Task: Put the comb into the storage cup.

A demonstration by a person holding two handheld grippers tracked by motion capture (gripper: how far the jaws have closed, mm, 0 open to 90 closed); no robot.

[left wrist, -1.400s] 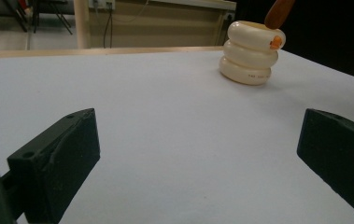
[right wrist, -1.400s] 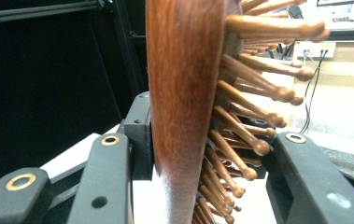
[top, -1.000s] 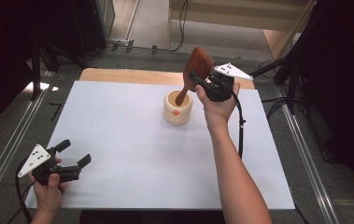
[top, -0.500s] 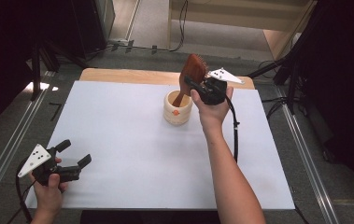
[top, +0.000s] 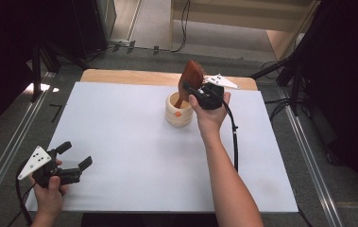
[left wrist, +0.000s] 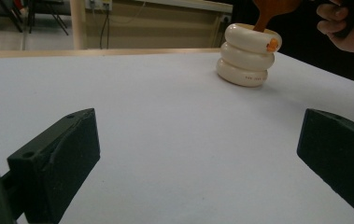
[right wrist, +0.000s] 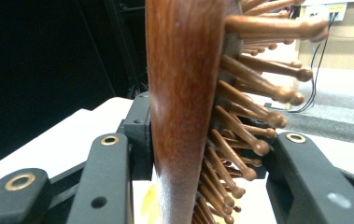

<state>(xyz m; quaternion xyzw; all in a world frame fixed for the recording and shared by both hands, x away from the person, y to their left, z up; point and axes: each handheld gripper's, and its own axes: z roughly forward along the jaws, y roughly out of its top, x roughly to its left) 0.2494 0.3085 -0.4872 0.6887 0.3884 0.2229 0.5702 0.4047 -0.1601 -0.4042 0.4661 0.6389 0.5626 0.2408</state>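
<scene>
One wooden hairbrush, handle down in one cream ringed cup near tabletop far edge; right gripper jaws clamp it. Left gripper jaws wide open, empty, near-left corner.

ahead of the left jaws the counter lies bare up to the holder, which blocks.
</scene>
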